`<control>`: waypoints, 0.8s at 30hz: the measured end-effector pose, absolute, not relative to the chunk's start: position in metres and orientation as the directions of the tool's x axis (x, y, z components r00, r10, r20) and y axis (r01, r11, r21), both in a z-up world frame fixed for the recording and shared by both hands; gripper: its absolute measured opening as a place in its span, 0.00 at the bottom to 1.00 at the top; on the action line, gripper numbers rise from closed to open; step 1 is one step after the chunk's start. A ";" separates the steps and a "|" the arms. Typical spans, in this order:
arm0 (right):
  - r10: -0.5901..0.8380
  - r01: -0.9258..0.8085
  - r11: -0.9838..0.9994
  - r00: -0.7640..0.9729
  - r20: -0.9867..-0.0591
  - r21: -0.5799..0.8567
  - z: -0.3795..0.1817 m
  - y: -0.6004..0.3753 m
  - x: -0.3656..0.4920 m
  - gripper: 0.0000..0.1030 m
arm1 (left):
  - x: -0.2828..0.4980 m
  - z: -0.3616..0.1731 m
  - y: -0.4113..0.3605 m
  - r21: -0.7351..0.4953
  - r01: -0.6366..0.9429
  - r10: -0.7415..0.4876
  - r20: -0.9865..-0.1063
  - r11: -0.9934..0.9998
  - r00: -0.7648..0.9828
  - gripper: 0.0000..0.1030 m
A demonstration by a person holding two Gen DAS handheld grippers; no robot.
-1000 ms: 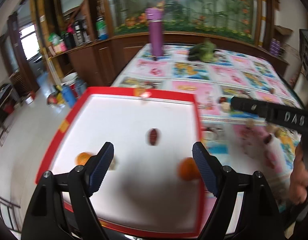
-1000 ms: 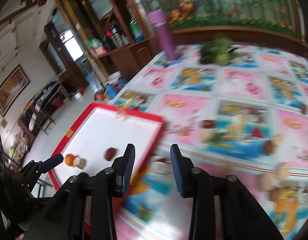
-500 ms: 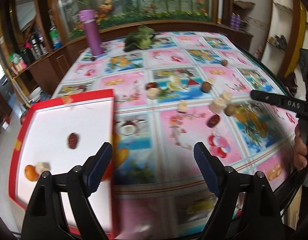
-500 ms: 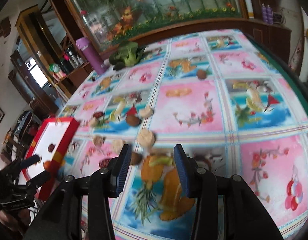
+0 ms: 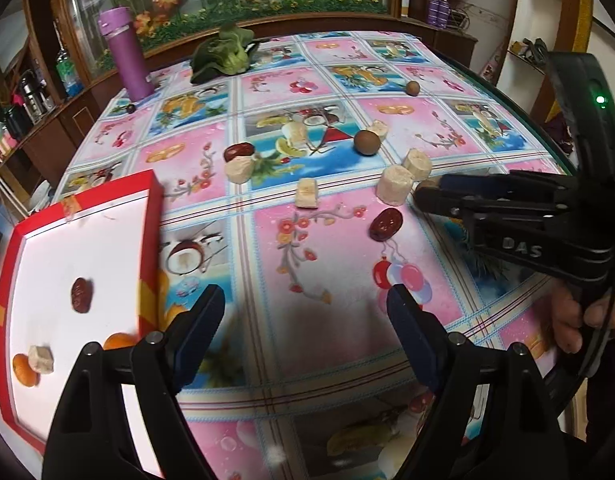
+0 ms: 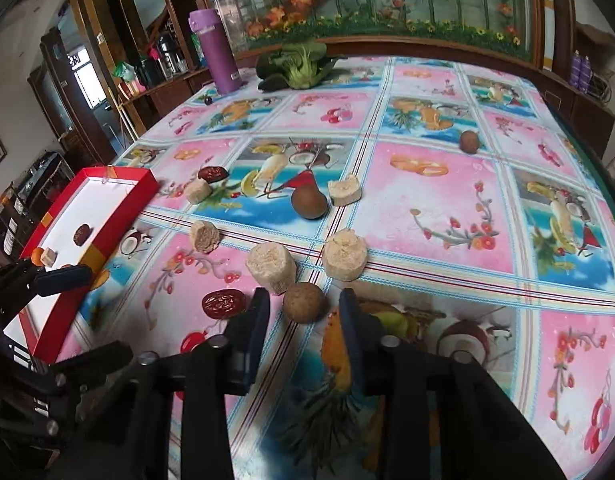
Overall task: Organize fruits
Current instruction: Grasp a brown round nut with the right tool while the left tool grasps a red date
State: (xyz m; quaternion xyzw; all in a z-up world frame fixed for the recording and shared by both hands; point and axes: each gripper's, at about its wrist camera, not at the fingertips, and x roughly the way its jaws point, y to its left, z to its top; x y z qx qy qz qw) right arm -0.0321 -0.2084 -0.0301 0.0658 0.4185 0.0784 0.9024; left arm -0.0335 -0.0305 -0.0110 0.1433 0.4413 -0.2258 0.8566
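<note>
Wood cabinets and a floral mural are ringing the room; the tabletop (image 6: 447,208) is being covered by a pink-and-blue fruit-print cloth.

Right gripper (image 6: 303,312) is being held low, fingers spread either side of a round brown fruit (image 6: 305,302) without touching it — lined up for a pinch, by the look of it. Just beyond it, two pale cut chunks (image 6: 271,266) (image 6: 345,254) are sitting close, so the approach is being kept narrow, probably to avoid knocking them. A red date (image 6: 223,303) is lying just left of the fingers. More pieces are scattered farther back, including a darker round fruit (image 6: 309,202).

Left gripper (image 5: 305,320) is being held over bare cloth beside the red tray (image 5: 149,216), fingers spread wide, nothing pinched — likely parked clear while the right one works. Tray is sitting at the left table edge, already carrying a date (image 5: 82,295), a pale chunk (image 5: 40,359) and two orange fruits (image 5: 25,369); most of the sorting is judged still outstanding.

Versus half a second ago: the right view is being brought much closer to the pile, with the brown fruit now between the fingers. The left view is barely being changed. A full second back, both cameras were being aimed at the tray.
</note>
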 end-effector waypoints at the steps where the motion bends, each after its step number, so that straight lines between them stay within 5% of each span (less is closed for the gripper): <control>1: 0.195 -0.085 0.980 0.634 -0.748 0.182 -0.031 -0.208 -0.031 0.25 | -0.032 -0.011 -0.033 0.043 0.521 -0.267 -0.821 0.853 0.505 0.81; 5: 0.203 -0.096 0.978 0.625 -0.754 0.184 -0.035 -0.206 -0.029 0.20 | -0.026 -0.012 -0.045 0.026 0.551 -0.295 -0.823 0.834 0.486 0.78; 18: 0.275 0.027 0.927 0.628 -0.728 0.374 -0.036 -0.246 -0.027 0.20 | 0.000 -0.031 -0.088 -0.046 0.636 -0.356 -0.858 0.770 0.369 0.37; 24: 0.276 0.023 0.928 0.629 -0.727 0.372 -0.035 -0.245 -0.026 0.20 | 0.001 -0.031 -0.093 -0.056 0.654 -0.375 -0.854 0.754 0.359 0.31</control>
